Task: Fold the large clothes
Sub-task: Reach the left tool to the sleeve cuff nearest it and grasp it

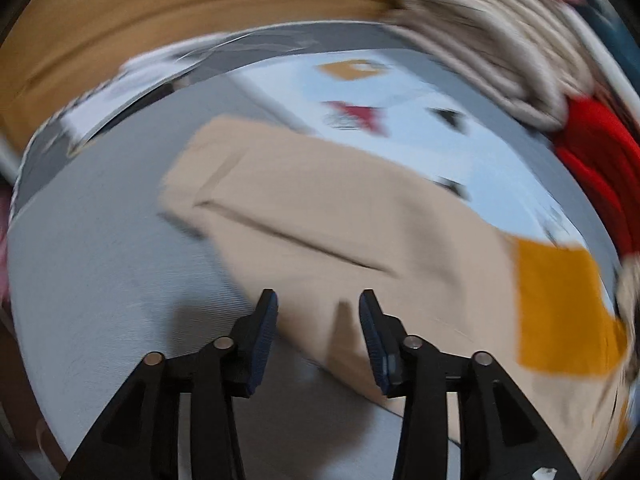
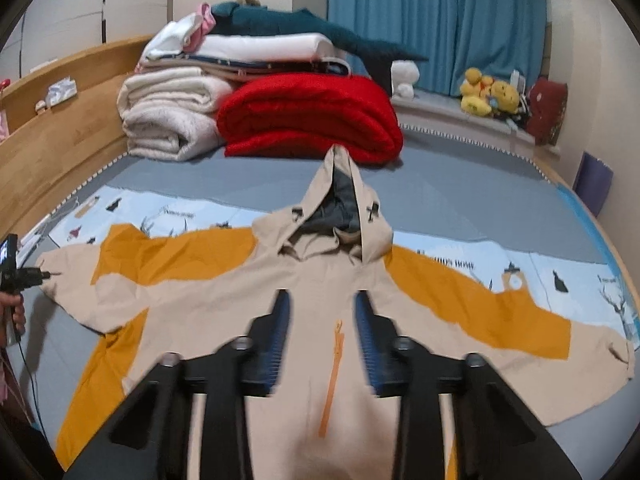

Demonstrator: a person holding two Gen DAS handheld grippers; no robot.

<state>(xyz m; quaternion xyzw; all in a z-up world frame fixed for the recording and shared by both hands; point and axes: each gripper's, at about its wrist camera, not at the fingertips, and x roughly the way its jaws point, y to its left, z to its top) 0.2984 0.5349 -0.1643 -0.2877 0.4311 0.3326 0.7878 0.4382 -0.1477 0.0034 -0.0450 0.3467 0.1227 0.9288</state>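
A large beige and orange hooded jacket (image 2: pixel 256 304) lies spread flat on the bed, front up, hood pointing away, both sleeves stretched out to the sides. My right gripper (image 2: pixel 320 300) is open and empty, hovering above the jacket's chest by the orange zip (image 2: pixel 334 376). My left gripper (image 1: pixel 318 300) is open and empty, just above the beige cuff end of the left sleeve (image 1: pixel 320 216); that view is motion-blurred. The left gripper also shows at the far left of the right wrist view (image 2: pixel 12 268), beside the sleeve end.
Stacked folded blankets, white (image 2: pixel 168 116) and red (image 2: pixel 308 120), sit at the head of the grey bed (image 2: pixel 460 184). A wooden bed frame (image 2: pixel 60 140) runs along the left. Blue curtains (image 2: pixel 440 20) and plush toys (image 2: pixel 488 94) are behind.
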